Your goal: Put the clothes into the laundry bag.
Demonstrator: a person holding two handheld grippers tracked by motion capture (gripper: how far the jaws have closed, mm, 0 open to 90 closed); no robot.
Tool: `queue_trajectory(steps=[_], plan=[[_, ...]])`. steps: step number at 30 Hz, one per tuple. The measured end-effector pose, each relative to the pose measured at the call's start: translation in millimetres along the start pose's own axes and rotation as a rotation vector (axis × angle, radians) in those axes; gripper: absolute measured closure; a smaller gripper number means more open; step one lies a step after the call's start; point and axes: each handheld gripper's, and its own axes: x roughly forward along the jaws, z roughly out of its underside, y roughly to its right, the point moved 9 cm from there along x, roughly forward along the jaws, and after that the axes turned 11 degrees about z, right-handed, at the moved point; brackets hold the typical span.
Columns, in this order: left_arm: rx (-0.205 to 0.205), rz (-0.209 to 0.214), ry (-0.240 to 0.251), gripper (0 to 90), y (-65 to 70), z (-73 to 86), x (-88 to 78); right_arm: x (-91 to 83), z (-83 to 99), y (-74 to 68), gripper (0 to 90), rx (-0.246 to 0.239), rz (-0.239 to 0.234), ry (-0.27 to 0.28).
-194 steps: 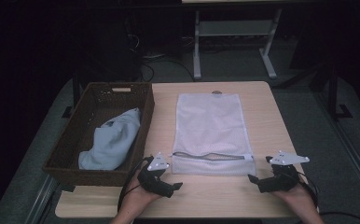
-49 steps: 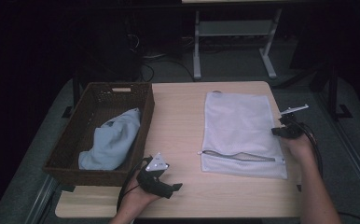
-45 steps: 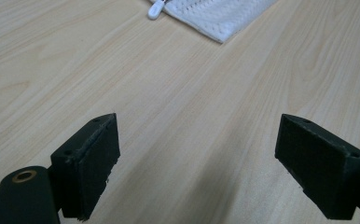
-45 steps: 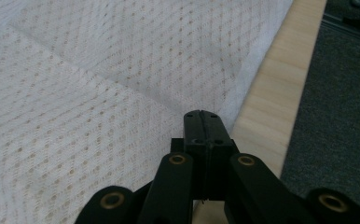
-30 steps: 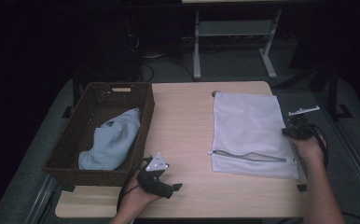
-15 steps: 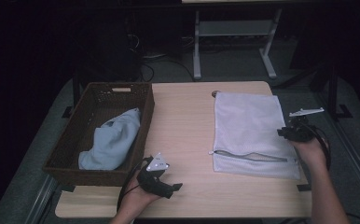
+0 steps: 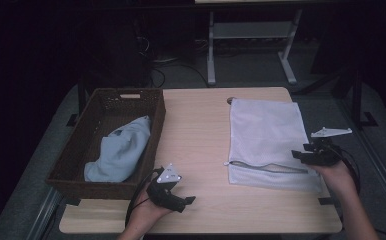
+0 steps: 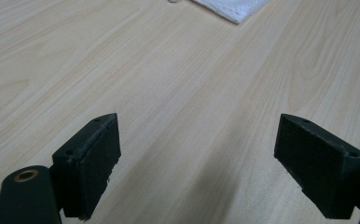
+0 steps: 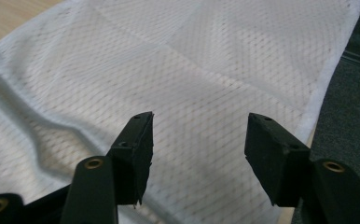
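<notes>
A white mesh laundry bag (image 7: 267, 140) lies flat on the right half of a wooden table (image 7: 196, 125), its zipper (image 7: 268, 166) near the person's edge. To the bag's left, well apart, a dark wicker basket (image 7: 106, 142) holds a crumpled pale blue garment (image 7: 122, 149). The right gripper (image 7: 301, 155) hovers at the bag's right edge; its jaws have just been opening and stand released above the mesh, grasping nothing. The left gripper (image 7: 188, 200) rests on bare wood, left of the bag and by the basket's near corner, jaws spread wide and empty. Judging from this, the bag is laid out, but the garment is not yet inside; unzipping and loading appear to remain.
</notes>
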Motion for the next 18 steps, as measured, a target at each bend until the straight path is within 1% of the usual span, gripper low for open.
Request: queue_trajectory(steps=[1,4,5,6,7,8,9,10,11,12,13,14,15,16,18], plan=[[-0.002,0.0,-0.002,13.8,0.1,0.1,0.2,-2.4,1.0,-2.3,40.3,-0.006,-0.004,0.002],[0.0,0.003,-0.011,13.8,0.6,0.5,0.8,-12.9,5.2,-12.6,34.4,-0.015,-0.018,0.023],[-0.003,0.008,-0.012,14.4,0.8,0.8,1.0,-17.6,8.2,-18.6,31.7,-0.016,-0.039,0.027],[-0.003,0.008,-0.012,14.5,0.8,0.8,1.0,-17.6,8.2,-18.6,31.7,-0.016,-0.039,0.027],[-0.006,0.01,-0.014,14.5,0.9,1.1,1.5,-22.6,11.4,-27.0,28.7,-0.026,-0.066,0.034],[-0.006,0.01,-0.014,14.5,0.9,1.1,1.5,-22.6,11.4,-27.0,28.7,-0.026,-0.066,0.034],[-0.006,0.01,-0.015,14.5,1.1,1.1,1.6,-24.2,12.8,-29.8,27.4,-0.031,-0.067,0.033],[-0.005,0.01,-0.015,14.4,1.2,1.0,1.6,-26.7,15.0,-34.6,26.3,-0.041,-0.069,0.035],[-0.002,0.008,-0.015,14.5,1.2,0.9,1.3,-30.2,18.2,-43.3,24.5,-0.049,-0.086,0.044],[-0.002,0.008,-0.015,14.5,1.2,0.9,1.3,-30.2,18.2,-43.3,24.5,-0.049,-0.086,0.044],[-0.001,0.006,-0.015,14.4,1.3,0.9,1.1,-33.3,21.9,-53.6,21.7,-0.065,-0.11,0.047],[-0.001,0.006,-0.015,14.4,1.3,0.9,1.1,-33.3,21.9,-53.6,21.7,-0.065,-0.11,0.047],[0.001,0.005,-0.013,14.4,1.4,0.8,1.0,-36.3,25.3,-63.8,19.9,-0.089,-0.122,0.054],[0.001,0.005,-0.013,14.4,1.4,0.8,1.0,-36.3,25.3,-63.8,19.9,-0.089,-0.122,0.054],[0.004,0.004,-0.016,14.4,1.4,1.0,1.2,-39.2,28.8,-74.4,19.2,-0.108,-0.138,0.059]])
